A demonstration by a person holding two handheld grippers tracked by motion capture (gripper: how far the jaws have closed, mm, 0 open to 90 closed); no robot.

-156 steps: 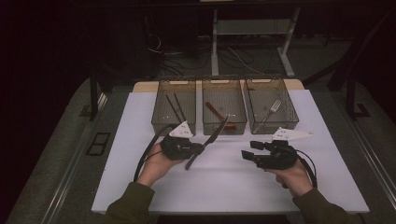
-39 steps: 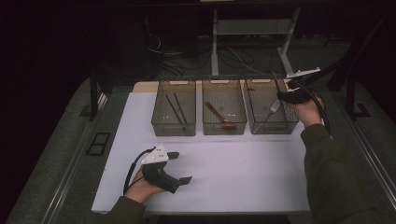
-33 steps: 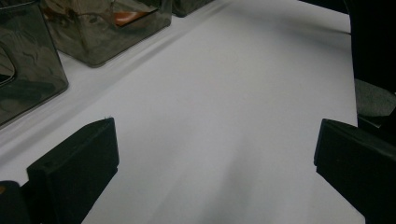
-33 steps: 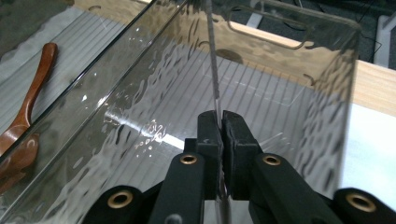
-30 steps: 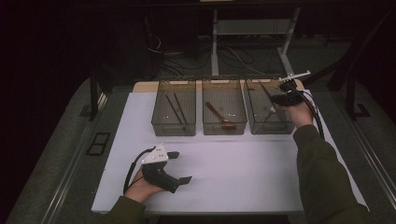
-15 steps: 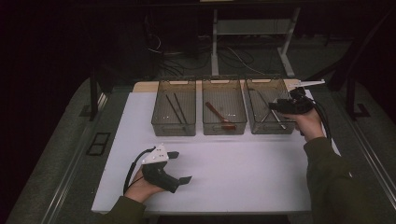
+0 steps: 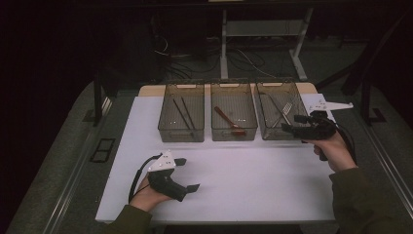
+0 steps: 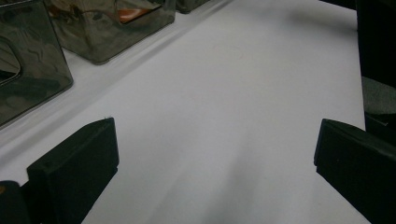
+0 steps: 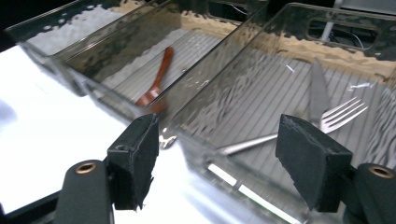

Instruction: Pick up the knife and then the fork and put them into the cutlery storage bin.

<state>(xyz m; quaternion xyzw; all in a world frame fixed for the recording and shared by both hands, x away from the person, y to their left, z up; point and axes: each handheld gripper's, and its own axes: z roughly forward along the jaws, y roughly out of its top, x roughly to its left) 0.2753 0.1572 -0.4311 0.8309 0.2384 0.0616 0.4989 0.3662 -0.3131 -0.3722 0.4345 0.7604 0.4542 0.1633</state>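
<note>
The knife [image 9: 319, 88] now lies beside the fork [image 9: 299, 128] in the right bin [image 7: 280, 134]; my right gripper [image 7: 291, 124], jaws just opened and empty, backs off, sorting done.

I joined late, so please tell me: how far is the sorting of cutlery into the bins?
Done: chopsticks, wooden spoon, and fork with knife lie in three bins. In hand: nothing; the right claw just opened, empty, beside the right bin. Left: no cutlery on the white mat.

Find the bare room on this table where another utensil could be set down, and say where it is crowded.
The white mat lies bare between the three bins and the near edge, from the left gripper across to the right gripper. A bare strip runs left of the left bin. Crowded: the bin row, with the middle bin and right bin side by side.
</note>
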